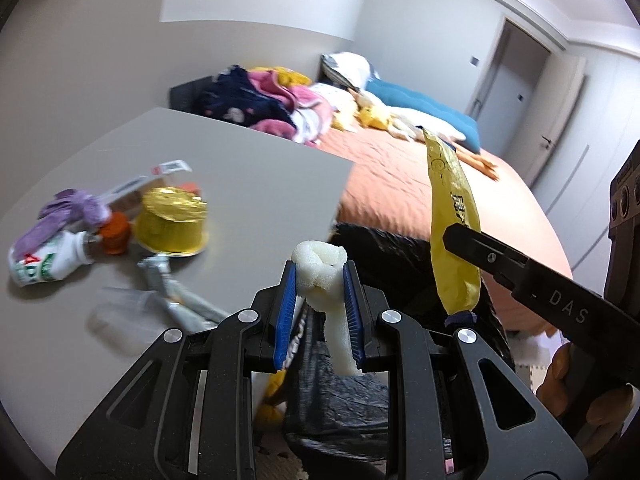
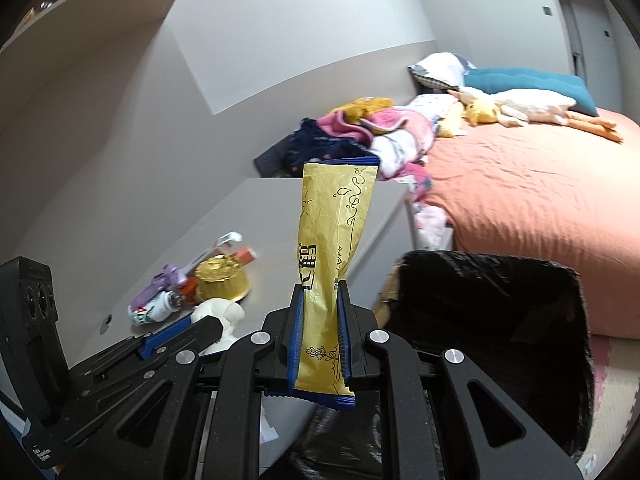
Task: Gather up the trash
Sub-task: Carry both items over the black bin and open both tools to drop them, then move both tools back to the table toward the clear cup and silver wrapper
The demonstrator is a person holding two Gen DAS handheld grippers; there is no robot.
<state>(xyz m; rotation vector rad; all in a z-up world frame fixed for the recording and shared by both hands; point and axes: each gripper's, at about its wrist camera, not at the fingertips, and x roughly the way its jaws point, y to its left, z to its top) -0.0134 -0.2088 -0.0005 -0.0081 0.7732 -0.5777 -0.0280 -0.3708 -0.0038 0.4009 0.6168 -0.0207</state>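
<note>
My left gripper (image 1: 319,276) is shut on a white foam piece (image 1: 320,270), held over the table's edge above the black bin bag (image 1: 380,248). It also shows in the right wrist view (image 2: 218,312). My right gripper (image 2: 320,300) is shut on a yellow snack wrapper (image 2: 334,232), upright, left of the black-lined bin (image 2: 492,312). The wrapper also shows in the left wrist view (image 1: 454,232). On the grey table (image 1: 240,168) lie a gold foil cup (image 1: 172,220), a white bottle (image 1: 48,264), purple scrap (image 1: 72,212), silver wrapper (image 1: 176,296) and clear plastic (image 1: 120,312).
A bed with an orange cover (image 2: 532,200) stands behind the bin, with a pile of clothes (image 2: 360,136) and pillows (image 2: 528,84). A door (image 1: 516,92) is at the far right. A foam mat (image 2: 612,396) covers the floor.
</note>
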